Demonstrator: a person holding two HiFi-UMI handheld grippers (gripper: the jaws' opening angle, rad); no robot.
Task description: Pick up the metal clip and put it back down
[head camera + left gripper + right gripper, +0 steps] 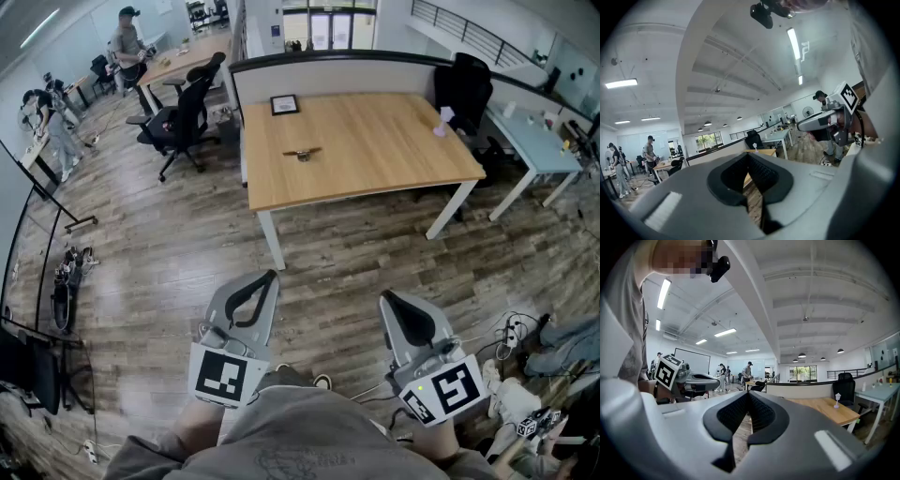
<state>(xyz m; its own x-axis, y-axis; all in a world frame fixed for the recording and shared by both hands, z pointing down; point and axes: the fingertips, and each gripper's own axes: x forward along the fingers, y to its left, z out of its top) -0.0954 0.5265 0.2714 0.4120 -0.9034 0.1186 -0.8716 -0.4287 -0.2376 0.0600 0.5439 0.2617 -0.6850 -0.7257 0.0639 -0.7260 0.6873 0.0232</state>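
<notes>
item: metal clip (302,153) | look: small, dark, thin arms spread to either side | pose: lying flat, long axis across my view | place: on the light wooden worktop (375,141), left of its middle, nothing touching it, well ahead of me

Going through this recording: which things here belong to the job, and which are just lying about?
In the job:
- metal clip, lying on the wooden table
- left gripper and right gripper, both shut, empty, short of the table

Lying about:
- black-framed card
- small pale ornament
- office chair
</notes>
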